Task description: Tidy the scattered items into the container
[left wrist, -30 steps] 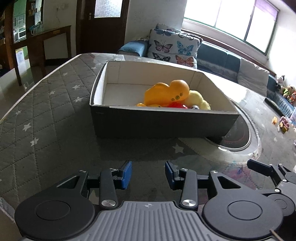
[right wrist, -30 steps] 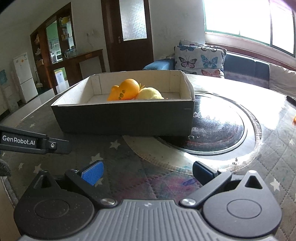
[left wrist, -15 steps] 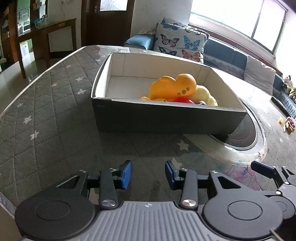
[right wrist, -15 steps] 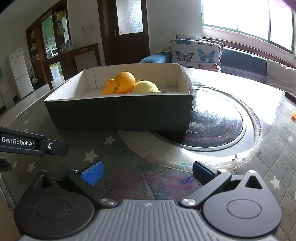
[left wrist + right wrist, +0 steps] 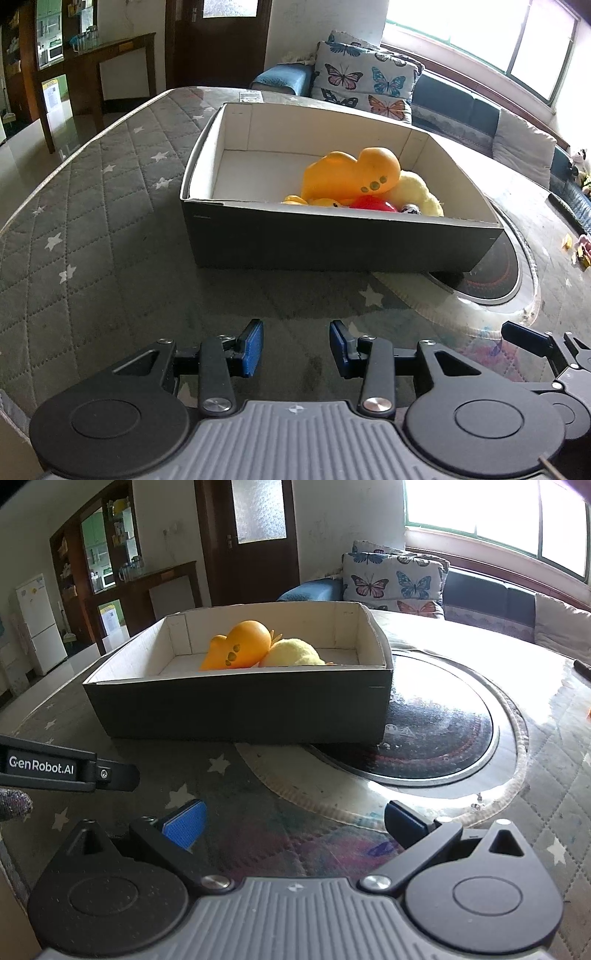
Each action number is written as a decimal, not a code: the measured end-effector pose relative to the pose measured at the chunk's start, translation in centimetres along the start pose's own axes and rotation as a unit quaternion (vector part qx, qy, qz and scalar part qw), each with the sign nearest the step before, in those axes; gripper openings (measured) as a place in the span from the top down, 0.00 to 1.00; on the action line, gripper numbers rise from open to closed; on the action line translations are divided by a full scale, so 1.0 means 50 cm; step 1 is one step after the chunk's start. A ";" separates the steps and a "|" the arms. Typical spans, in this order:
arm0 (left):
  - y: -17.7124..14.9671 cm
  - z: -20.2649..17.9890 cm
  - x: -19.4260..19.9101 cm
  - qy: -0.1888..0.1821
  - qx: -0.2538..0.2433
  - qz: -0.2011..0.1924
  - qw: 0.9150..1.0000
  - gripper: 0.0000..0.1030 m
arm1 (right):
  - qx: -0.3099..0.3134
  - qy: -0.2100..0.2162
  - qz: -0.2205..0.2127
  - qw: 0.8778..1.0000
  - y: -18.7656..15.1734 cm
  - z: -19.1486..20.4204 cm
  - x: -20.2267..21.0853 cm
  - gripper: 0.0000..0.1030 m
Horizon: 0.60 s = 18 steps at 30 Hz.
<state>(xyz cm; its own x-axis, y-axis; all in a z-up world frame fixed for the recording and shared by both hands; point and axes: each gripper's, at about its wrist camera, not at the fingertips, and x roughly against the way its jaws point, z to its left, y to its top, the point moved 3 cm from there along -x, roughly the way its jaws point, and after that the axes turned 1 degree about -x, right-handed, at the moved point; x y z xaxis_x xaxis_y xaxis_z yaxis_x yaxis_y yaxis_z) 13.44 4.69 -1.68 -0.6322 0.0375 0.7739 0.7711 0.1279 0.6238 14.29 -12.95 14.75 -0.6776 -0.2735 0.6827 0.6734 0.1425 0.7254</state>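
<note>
While both tools hover over the near table, the left gripper stands parted with nothing between its blue pads, and the right gripper gapes wider, also empty. Cardboard box sits just beyond, partly over the round glass inset. Orange toy, yellow plush and red toy lie inside, at its right half.

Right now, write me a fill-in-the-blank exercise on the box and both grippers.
1. The orange rubber duck lies inside the cardboard ____.
2. The red ball lies ____ the box.
3. Between the left gripper pads there is ____.
4. The right gripper jaws stand ____.

Missing: box; inside; nothing; open
</note>
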 end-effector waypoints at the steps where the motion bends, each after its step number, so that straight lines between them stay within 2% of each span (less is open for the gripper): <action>1: 0.001 0.000 -0.001 0.002 -0.001 0.000 1.000 0.59 | 0.000 0.000 0.001 1.000 0.001 0.000 -0.001 0.00; 18: 0.019 -0.003 -0.021 0.005 -0.002 0.010 1.000 0.60 | 0.002 0.007 0.019 1.000 0.019 0.002 -0.027 0.00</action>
<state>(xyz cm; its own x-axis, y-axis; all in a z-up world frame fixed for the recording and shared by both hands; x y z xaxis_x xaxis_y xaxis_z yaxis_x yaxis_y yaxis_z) 14.84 4.61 -1.88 -0.6166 0.0295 0.7867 0.7833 0.1236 0.6092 15.82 -12.34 14.51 -0.6465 -0.2818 0.7090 0.6980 0.1566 0.6987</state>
